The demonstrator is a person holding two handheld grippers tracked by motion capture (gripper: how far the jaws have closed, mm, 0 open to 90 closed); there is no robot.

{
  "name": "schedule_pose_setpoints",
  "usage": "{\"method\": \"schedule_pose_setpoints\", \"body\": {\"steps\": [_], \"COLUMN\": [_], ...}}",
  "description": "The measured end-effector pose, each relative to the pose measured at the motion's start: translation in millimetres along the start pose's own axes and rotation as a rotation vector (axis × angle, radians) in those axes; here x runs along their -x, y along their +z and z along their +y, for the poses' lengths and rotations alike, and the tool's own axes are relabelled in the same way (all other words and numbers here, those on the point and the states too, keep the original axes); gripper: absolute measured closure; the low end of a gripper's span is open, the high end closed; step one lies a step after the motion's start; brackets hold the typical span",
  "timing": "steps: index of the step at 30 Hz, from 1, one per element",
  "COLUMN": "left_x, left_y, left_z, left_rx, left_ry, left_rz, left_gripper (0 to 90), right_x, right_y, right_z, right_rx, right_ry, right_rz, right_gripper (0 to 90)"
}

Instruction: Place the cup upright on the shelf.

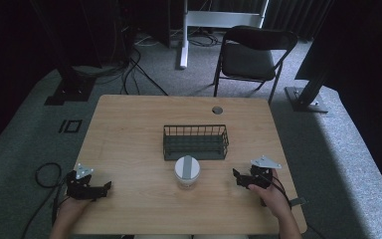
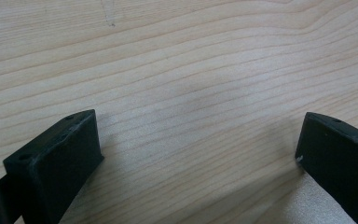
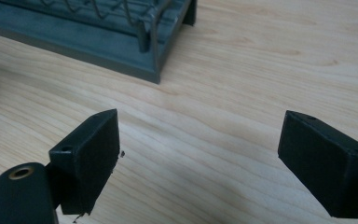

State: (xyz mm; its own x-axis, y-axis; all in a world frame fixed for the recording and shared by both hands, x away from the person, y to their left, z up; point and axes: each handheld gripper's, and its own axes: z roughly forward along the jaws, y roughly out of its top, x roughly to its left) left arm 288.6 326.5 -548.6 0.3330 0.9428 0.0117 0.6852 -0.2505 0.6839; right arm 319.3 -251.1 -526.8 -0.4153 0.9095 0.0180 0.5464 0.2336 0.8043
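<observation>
Grey carpet, trailing cables and a folding chair [image 1: 252,54] surround your wooden table [image 1: 129,124], seen from the high view. On it a dark wire basket [image 1: 195,142] sits near the middle, and a white jar [image 1: 187,172] with a grey lid stands just in front of the basket, close to it on your side. Your left gripper [image 1: 108,186] rests near the front left edge, well apart from the jar. Your right gripper [image 1: 235,175] sits to the right of the jar, nearer to it, pointing toward it.

From the left gripper view, your jaws stand wide apart with nothing between them but bare wood grain [image 2: 191,93].

From the right gripper view, your jaws are likewise spread wide and hold nothing. A corner of the basket [image 3: 121,51] shows ahead and to the left of them; a pale blur at the far left edge may be the jar, but you cannot be sure.

You appear to be at the very start, with nothing grasped yet. The likely next move is to bring your right gripper across to the jar, straddle its body squarely below the lid, and close firmly enough to lift it without tipping.
</observation>
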Motion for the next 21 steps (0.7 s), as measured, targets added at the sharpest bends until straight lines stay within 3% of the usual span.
{"method": "schedule_pose_setpoints", "body": {"steps": [21], "left_x": [0.0], "left_y": [0.0], "left_z": [0.0], "left_rx": [0.000], "left_ry": [0.000], "left_rz": [0.000], "left_gripper": [0.1], "right_x": [-30.4], "right_y": [-5.4], "right_z": [12.7], "right_rx": [0.054], "right_ry": [-0.077], "right_rz": [0.129], "right_gripper": [12.6]}}
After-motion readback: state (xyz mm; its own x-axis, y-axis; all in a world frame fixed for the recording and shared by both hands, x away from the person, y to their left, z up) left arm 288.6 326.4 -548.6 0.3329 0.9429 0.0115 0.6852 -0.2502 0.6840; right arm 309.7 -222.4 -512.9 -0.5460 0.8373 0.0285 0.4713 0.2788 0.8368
